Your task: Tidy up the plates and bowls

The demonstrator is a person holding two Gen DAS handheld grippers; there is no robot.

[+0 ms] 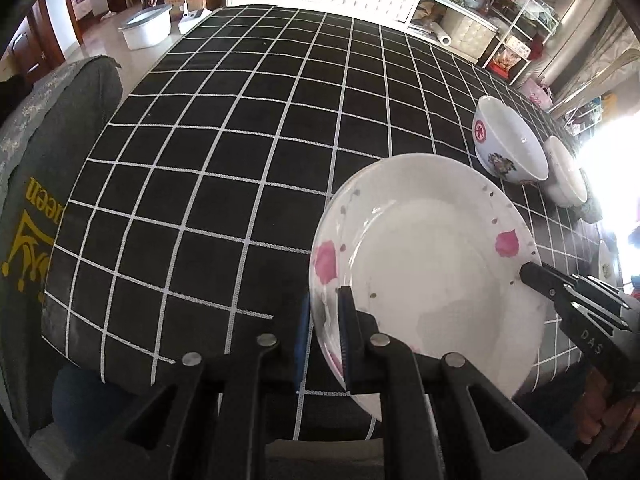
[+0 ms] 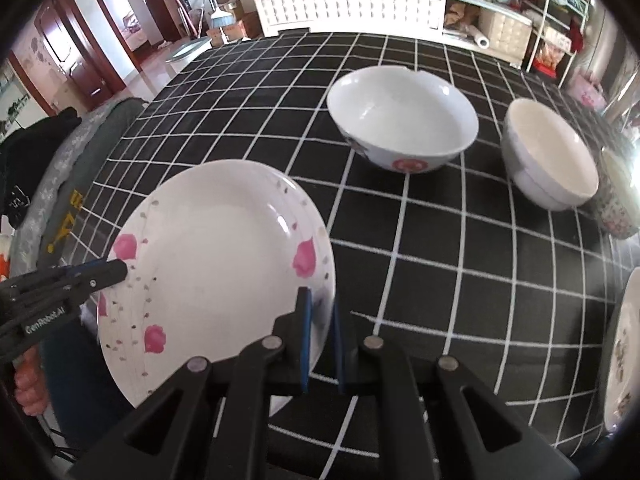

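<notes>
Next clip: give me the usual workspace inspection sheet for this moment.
Surface: table under a black checked cloth.
Job's things: pink-flowered plate held off the table, tilted; big white bowl and smaller bowl standing upright behind it; another plate at the right edge.
Clutter: patterned cup beside the smaller bowl.
Grippers: left gripper and right gripper both clamp the plate's rim, on opposite sides.
Cables: nothing seen.
Surroundings: white cabinet, shelves, broom, basin on the floor.

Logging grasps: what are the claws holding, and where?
Both hold the pink-flowered plate by its rim: left claw and right claw on opposite edges.
</notes>
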